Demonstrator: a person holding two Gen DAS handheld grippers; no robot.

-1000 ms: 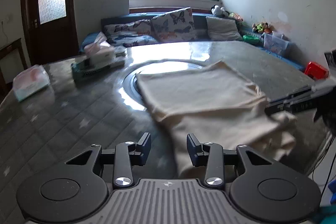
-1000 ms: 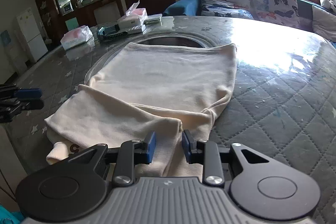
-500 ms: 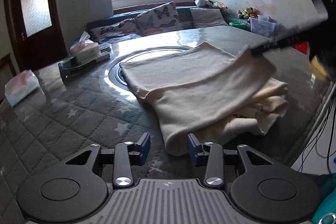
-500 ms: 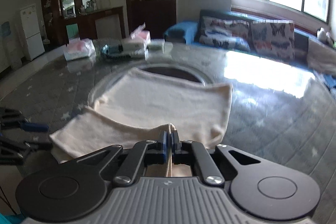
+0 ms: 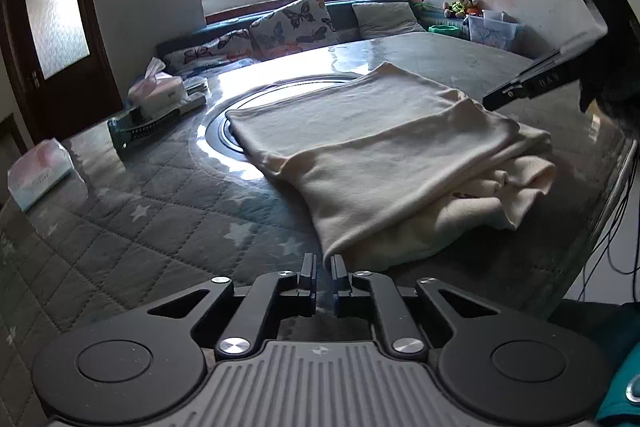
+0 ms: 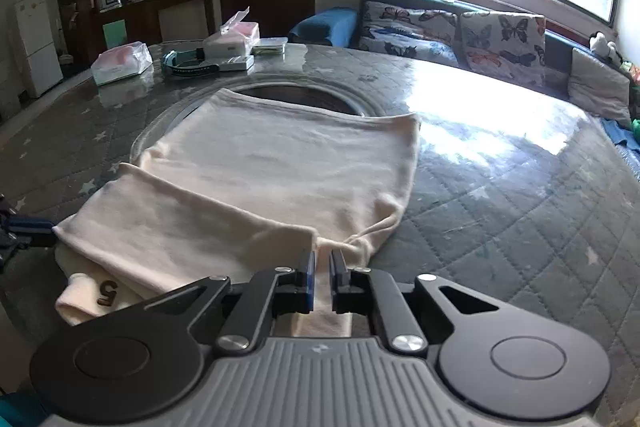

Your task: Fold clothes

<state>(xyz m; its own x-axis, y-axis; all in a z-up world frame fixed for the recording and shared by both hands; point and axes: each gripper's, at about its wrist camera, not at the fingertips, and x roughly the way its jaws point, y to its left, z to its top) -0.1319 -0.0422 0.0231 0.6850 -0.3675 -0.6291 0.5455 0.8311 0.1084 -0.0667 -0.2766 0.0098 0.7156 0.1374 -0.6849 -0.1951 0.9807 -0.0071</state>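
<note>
A cream garment [image 5: 372,155] lies partly folded on a quilted grey table [image 5: 132,227], its near portion doubled over so that a loose roll of fabric bulges at the table's right edge, seen from the left wrist. The left gripper [image 5: 323,273] sits low at the garment's nearest corner, its jaws drawn almost together with only a thin slit between them; whether cloth is pinched in that slit cannot be told from here, though the corner reaches right to the tips. The right gripper [image 5: 532,87] shows as a dark bar beyond the far side of the fold. Tissue packs [image 5: 38,175] and a boxed clutter stand well apart at the table's left. From the right wrist, the same garment [image 6: 280,171] spreads away toward a round inset in the table [image 6: 520,187], and the right gripper [image 6: 322,267] has its blue-padded jaws nearly closed, with a strip of cream fabric running between and under them, apparently gripped at the folded edge. The left gripper [image 6: 24,231] peeks in at the frame's left, at the opposite corner. To fold this cleanly, both corners would best be lifted level and together, carried straight over, and the bunched layer underneath smoothed first.
</note>
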